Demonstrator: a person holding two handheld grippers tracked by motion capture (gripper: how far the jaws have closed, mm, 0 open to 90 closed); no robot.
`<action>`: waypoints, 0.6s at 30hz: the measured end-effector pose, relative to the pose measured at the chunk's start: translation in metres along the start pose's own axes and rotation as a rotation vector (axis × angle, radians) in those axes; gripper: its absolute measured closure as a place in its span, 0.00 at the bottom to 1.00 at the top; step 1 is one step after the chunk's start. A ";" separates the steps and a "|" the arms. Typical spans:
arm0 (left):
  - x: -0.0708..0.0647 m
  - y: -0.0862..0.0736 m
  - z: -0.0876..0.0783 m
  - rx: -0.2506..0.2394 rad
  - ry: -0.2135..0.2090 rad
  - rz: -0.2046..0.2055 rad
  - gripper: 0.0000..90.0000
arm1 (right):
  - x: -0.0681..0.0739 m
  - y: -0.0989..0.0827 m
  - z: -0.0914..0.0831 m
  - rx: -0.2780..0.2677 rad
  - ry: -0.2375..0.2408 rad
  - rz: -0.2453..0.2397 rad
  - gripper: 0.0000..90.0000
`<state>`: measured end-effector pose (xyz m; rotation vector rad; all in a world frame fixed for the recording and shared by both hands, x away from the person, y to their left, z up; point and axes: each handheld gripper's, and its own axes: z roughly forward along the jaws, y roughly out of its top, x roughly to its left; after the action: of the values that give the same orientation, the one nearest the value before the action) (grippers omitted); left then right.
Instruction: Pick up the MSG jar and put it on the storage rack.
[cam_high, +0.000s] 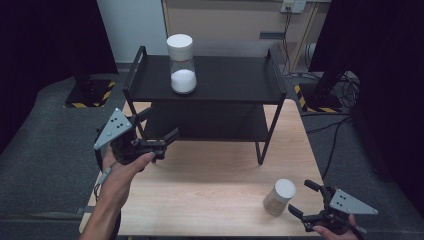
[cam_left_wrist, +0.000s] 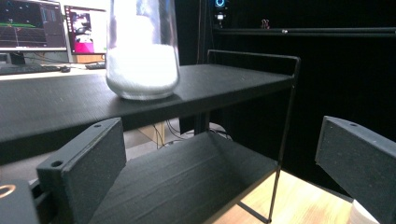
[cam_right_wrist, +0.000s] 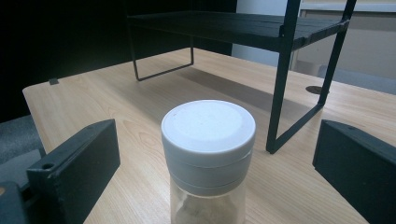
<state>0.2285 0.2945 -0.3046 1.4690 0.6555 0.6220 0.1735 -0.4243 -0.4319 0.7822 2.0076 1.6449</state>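
A clear jar of white powder (cam_high: 182, 67) with a white lid stands on the top shelf of a black two-tier rack (cam_high: 235, 82); the left gripper view shows the jar (cam_left_wrist: 141, 56) from below, above the rack's lower shelf (cam_left_wrist: 187, 182). My left gripper (cam_high: 162, 135) is open at the rack's left front corner, with nothing between its jaws (cam_left_wrist: 219, 168). A second jar (cam_high: 279, 197) with a white lid and brownish contents stands on the wooden table near the front right. My right gripper (cam_high: 303, 199) is open just right of it, and the jar (cam_right_wrist: 208, 154) sits ahead between the jaws, untouched.
The wooden table (cam_high: 210, 185) has bare room in front of the rack. The rack's right legs (cam_right_wrist: 285, 79) stand behind the small jar. Monitors (cam_left_wrist: 46, 25) sit far off beyond the rack. Grey floor and cables surround the table.
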 end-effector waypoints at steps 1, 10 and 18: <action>-0.003 -0.003 0.000 0.000 0.004 0.006 0.01 | 0.000 0.000 0.000 0.000 -0.001 0.000 0.01; -0.024 -0.037 -0.003 0.034 0.020 0.030 0.01 | 0.000 0.001 -0.002 -0.005 -0.003 -0.003 0.01; -0.036 -0.072 -0.008 0.061 0.045 0.013 0.01 | -0.001 0.002 -0.003 -0.008 -0.004 -0.006 0.01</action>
<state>0.1966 0.2725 -0.3754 1.5201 0.7057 0.6523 0.1721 -0.4268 -0.4297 0.7760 1.9974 1.6456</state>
